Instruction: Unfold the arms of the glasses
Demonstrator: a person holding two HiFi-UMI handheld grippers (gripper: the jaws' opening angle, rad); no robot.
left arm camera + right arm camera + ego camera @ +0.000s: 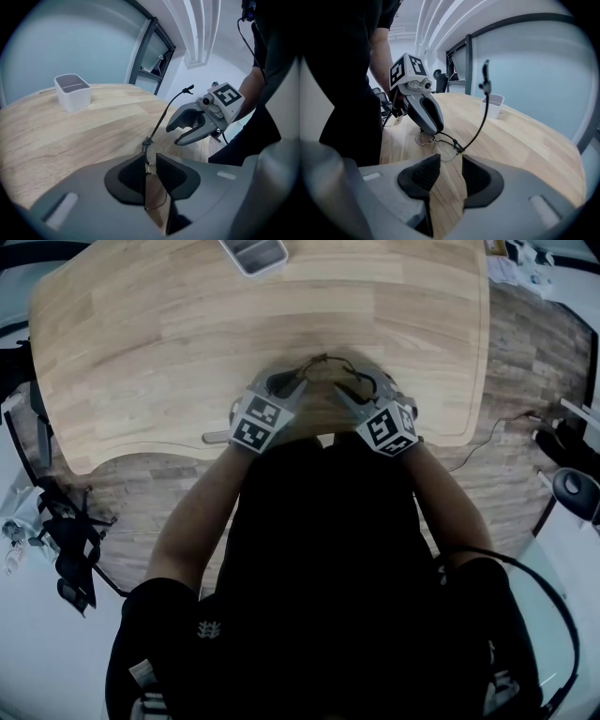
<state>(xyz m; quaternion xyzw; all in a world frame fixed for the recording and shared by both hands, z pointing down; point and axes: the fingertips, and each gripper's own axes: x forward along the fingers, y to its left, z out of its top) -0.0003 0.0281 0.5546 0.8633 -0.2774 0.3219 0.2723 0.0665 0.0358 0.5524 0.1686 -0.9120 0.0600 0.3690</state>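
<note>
Thin wire-rimmed glasses (328, 362) lie on the wooden table (141, 334) near its front edge, between my two grippers. In the left gripper view my left gripper (150, 161) is shut on the frame's end by the hinge, and one arm of the glasses (168, 112) stands up and away from it. My right gripper (176, 134) hovers open just beyond that arm. In the right gripper view the lenses (443, 149) lie just ahead of my open right gripper (451, 161), with nothing between its pads. The left gripper (431, 129) covers the far end of the frame.
A white rectangular box (255, 251) stands at the table's far edge, also seen as the box (72, 91) in the left gripper view. A cable (487, 437) runs over the floor to the right of the table. The person's body is close against the front edge.
</note>
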